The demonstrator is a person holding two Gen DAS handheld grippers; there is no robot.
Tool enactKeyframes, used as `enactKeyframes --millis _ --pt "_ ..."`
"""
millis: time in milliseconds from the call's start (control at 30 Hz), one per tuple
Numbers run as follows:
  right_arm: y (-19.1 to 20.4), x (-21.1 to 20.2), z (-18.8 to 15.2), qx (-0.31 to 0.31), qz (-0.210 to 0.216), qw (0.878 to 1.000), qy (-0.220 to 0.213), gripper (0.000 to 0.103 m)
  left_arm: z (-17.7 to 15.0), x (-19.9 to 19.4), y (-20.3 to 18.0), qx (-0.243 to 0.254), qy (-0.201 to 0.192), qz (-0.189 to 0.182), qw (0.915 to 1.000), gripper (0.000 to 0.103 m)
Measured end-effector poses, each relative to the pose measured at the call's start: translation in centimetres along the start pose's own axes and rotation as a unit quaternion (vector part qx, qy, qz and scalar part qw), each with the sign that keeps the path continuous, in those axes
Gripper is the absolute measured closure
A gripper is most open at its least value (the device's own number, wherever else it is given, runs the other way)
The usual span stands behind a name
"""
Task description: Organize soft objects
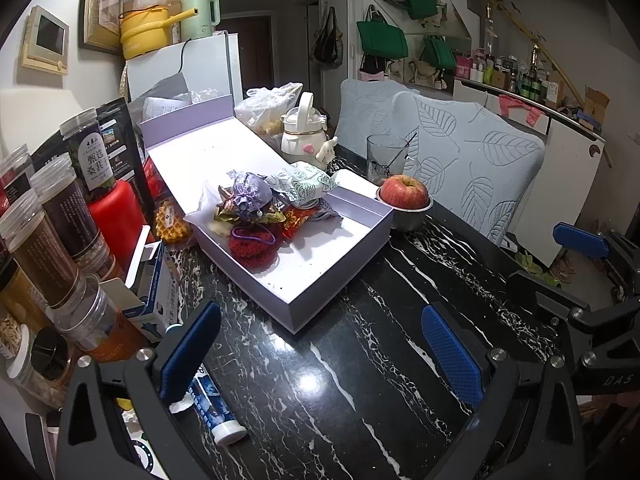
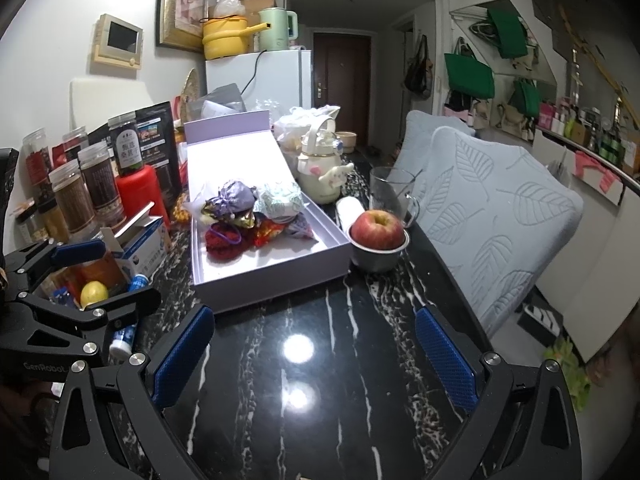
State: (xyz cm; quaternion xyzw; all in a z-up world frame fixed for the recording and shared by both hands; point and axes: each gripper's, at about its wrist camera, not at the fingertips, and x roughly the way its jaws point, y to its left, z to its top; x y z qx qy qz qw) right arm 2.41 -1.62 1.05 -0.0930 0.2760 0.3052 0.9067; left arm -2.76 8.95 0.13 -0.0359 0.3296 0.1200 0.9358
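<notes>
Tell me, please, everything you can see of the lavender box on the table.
The lavender box is a shallow rectangular tray, apparently rigid card, with low walls and a white inside. Its hinged lid lies open behind it, propped on clutter. It sits flat on the black marbled table. Soft pouches are heaped at its far end; the near end is bare. A steel bowl stands at its right corner.

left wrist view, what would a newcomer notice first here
The open lilac box in the middle of the black marble table, with a heap of soft pouches piled at its far end. Just right of the box, a red apple sits in a small steel bowl. Both hand-held grippers, left and right, are open and empty over the bare table.
</notes>
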Motion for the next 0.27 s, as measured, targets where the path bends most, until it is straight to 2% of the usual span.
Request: enactKeyframes --millis 267 --pt "-0.08 -0.04 -0.10 0.001 0.000 1.000 0.001 0.001 -0.13 0.02 -0.15 0.002 0.002 -0.003 1.0000 0.001"
